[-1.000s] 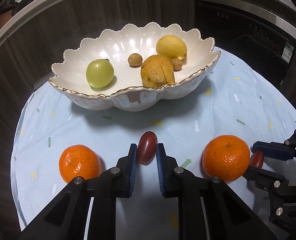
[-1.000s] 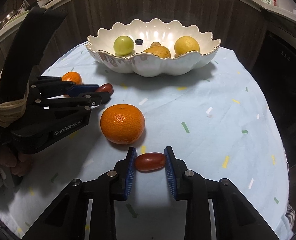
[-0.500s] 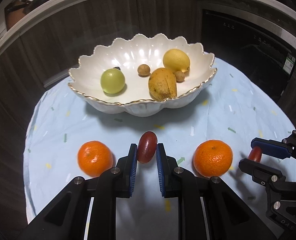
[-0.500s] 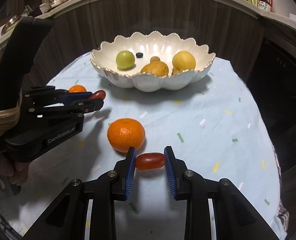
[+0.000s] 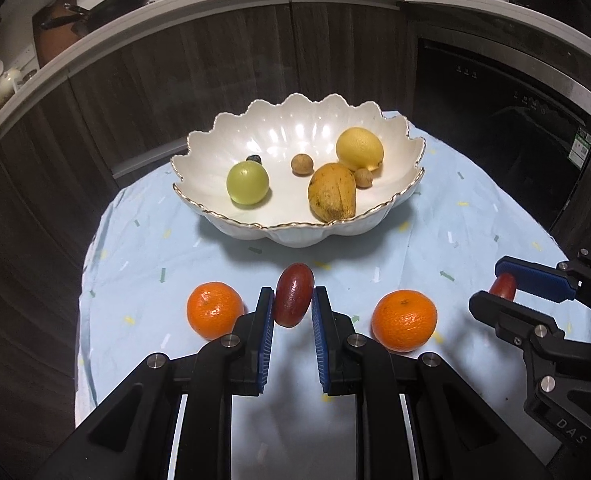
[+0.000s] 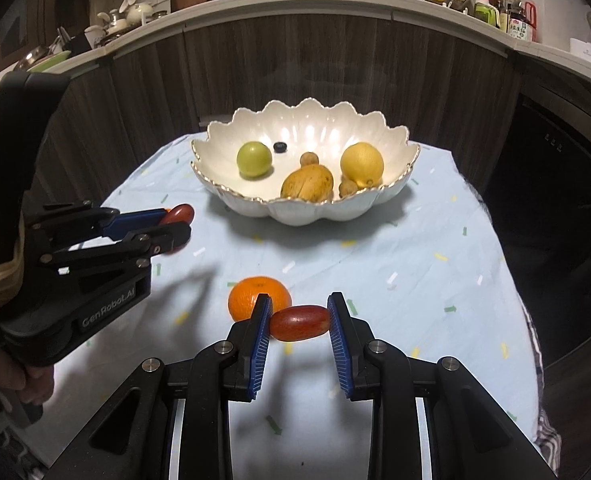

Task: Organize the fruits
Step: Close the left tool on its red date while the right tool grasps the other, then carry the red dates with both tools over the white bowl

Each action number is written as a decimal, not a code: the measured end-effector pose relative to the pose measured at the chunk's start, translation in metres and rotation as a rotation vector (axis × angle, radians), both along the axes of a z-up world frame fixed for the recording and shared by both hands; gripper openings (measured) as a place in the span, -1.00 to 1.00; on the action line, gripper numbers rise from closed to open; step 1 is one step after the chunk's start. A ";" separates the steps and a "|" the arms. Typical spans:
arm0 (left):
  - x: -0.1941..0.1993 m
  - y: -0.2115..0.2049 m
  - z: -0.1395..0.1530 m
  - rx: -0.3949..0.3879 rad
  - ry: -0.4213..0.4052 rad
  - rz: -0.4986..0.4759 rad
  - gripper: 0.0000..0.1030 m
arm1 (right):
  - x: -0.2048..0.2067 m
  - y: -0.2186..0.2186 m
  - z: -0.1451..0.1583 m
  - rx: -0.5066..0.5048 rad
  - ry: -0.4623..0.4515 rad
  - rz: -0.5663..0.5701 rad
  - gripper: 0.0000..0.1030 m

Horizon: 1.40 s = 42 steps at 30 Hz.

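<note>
My left gripper (image 5: 293, 304) is shut on a dark red oval fruit (image 5: 294, 294), held above the cloth in front of the white scalloped bowl (image 5: 295, 236). My right gripper (image 6: 299, 322) is shut on a second red oval fruit (image 6: 300, 323), also lifted. The bowl holds a green round fruit (image 5: 247, 182), a lemon (image 5: 359, 149), a brownish mango (image 5: 331, 192), small brown fruits and a dark berry (image 6: 280, 146). Two oranges lie on the cloth, one (image 5: 214, 310) left of my left gripper, one (image 5: 404, 320) to its right. The right gripper shows in the left wrist view (image 5: 495, 292); the left one shows in the right wrist view (image 6: 175, 222).
A round table with a pale blue patterned cloth (image 5: 475, 220) drops off at its edges. Dark wood cabinets (image 6: 295, 64) and a countertop with pans and bottles stand behind. A dark appliance front (image 5: 495, 100) is at the right.
Both grippers have risen and pulled back with their red fruits; the bowl and oranges now look farther below. The grips have not changed.
</note>
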<state>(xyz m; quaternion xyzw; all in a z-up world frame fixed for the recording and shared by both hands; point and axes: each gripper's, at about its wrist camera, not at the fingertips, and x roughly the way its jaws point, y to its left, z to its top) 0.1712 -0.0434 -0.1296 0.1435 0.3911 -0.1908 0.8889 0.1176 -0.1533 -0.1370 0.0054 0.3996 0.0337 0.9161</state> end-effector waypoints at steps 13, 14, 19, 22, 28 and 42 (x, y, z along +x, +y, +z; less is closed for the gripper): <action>0.003 0.000 0.024 0.000 -0.030 0.054 -0.62 | 0.016 -0.011 0.020 0.002 -0.036 0.007 -0.42; 0.004 0.000 0.025 -0.002 -0.031 0.059 -0.62 | 0.017 -0.012 0.023 0.001 -0.041 0.008 -0.42; 0.011 -0.005 0.033 -0.013 -0.030 0.079 -0.62 | 0.029 -0.018 0.036 -0.005 -0.070 0.007 -0.42; 0.016 -0.009 0.041 -0.019 -0.042 0.083 -0.62 | 0.038 -0.025 0.043 -0.007 -0.086 -0.004 -0.42; 0.027 -0.014 0.057 -0.036 -0.067 0.094 -0.62 | 0.054 -0.036 0.055 -0.017 -0.107 -0.018 -0.42; 0.062 -0.019 0.066 -0.050 -0.078 0.126 -0.62 | 0.097 -0.047 0.065 -0.018 -0.126 -0.007 -0.42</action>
